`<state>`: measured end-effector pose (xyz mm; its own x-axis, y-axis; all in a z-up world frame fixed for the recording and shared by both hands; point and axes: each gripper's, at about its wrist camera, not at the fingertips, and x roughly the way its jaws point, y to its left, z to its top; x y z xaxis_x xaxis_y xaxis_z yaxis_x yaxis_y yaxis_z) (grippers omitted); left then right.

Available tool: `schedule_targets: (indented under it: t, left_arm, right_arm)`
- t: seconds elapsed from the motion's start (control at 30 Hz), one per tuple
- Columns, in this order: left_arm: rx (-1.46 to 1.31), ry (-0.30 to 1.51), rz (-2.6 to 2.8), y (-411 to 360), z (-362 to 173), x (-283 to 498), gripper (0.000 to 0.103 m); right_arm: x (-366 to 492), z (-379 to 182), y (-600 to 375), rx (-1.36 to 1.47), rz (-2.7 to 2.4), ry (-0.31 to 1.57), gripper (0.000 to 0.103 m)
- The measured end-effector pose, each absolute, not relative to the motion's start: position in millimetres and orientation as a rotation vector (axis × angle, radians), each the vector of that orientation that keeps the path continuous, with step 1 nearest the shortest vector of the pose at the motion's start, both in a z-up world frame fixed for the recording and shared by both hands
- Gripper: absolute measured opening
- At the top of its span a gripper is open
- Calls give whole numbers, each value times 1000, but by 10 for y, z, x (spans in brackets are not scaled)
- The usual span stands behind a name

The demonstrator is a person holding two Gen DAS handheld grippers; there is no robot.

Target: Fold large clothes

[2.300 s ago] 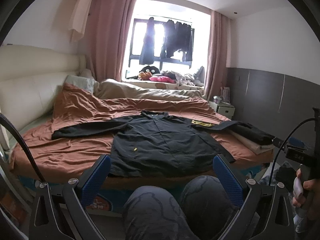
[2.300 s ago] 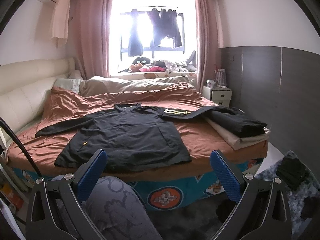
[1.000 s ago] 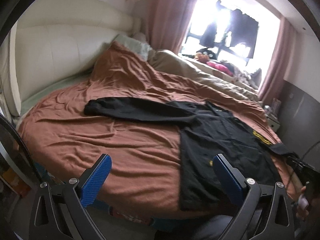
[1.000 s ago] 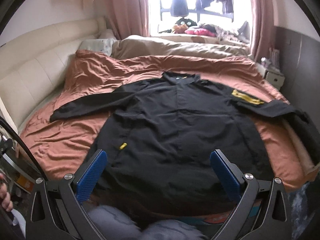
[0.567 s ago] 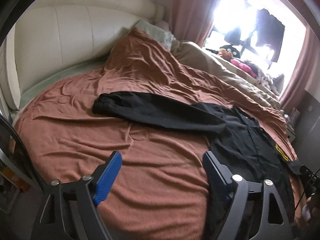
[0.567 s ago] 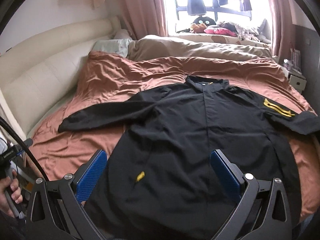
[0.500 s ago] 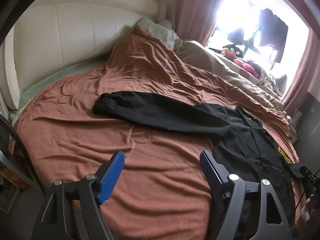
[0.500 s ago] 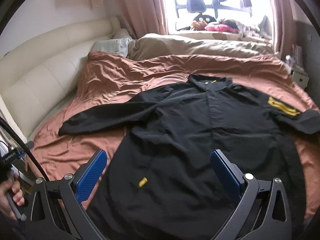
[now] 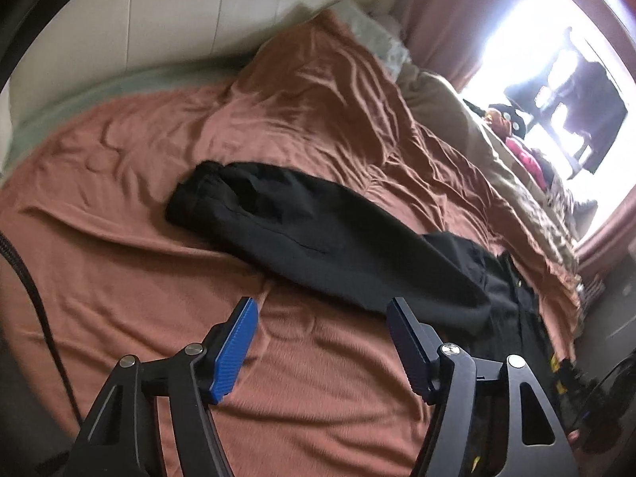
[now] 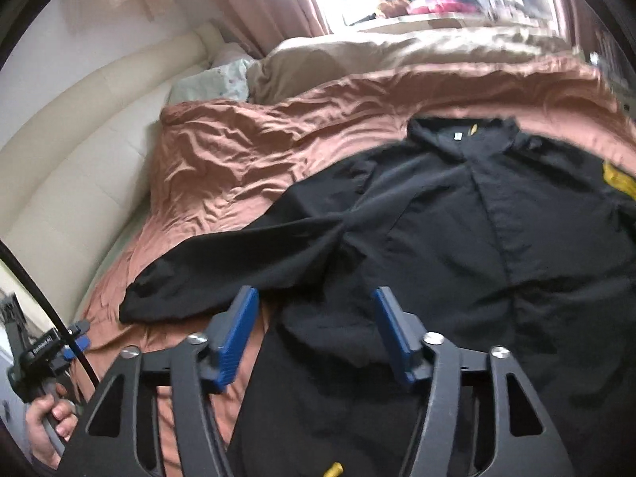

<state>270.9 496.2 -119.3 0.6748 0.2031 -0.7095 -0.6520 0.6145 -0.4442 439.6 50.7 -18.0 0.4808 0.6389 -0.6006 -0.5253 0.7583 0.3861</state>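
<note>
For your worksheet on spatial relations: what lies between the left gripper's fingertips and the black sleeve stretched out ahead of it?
Only bare brown bedsheet separates the left gripper from the black sleeve, seen in the left wrist view.

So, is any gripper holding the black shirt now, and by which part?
Nothing is held. The left gripper and the right gripper are both open above the black shirt, with no cloth between the fingers.

**Around my bed**

A rumpled rust-brown bedsheet (image 9: 167, 302) covers the mattress in front of me. At ten o'clock curves the padded cream headboard (image 10: 75, 151). A pale patterned pillow (image 10: 210, 81) lies at eleven o'clock, touching a beige duvet (image 10: 381, 53) that runs across twelve. Beyond it, dusty-pink curtains (image 10: 254, 0) hang beside the bright window (image 9: 528, 51), and a red and pink heap (image 10: 441, 4) sits on the sill, too blurred to identify.
</note>
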Motion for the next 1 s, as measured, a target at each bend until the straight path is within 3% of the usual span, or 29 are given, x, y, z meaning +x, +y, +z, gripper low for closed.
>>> schedule_targets:
  t: [0.2,0.4,0.6,0.8,1.0]
  left_arm:
    - [-879,706,580,5411,-1626,2987,59]
    - [-899,736,673,5725,-1902,3111,57]
    - [-949,745,685,5985,-2156,3211,56]
    - [-978,735,732,6063,-2178,3158,29]
    - [-1054,743,752,6038,-2217,3010,31]
  right_arm:
    - [5020,-456,828,271,701,887,34]
    - [5404,-683,1013,321,695,937,33]
    - [5643,-835,1182,381,718,969,23]
    - [5926,-962,1264,475,745,980,22]
    - [6120,-1136,1306,563,759,1001,17]
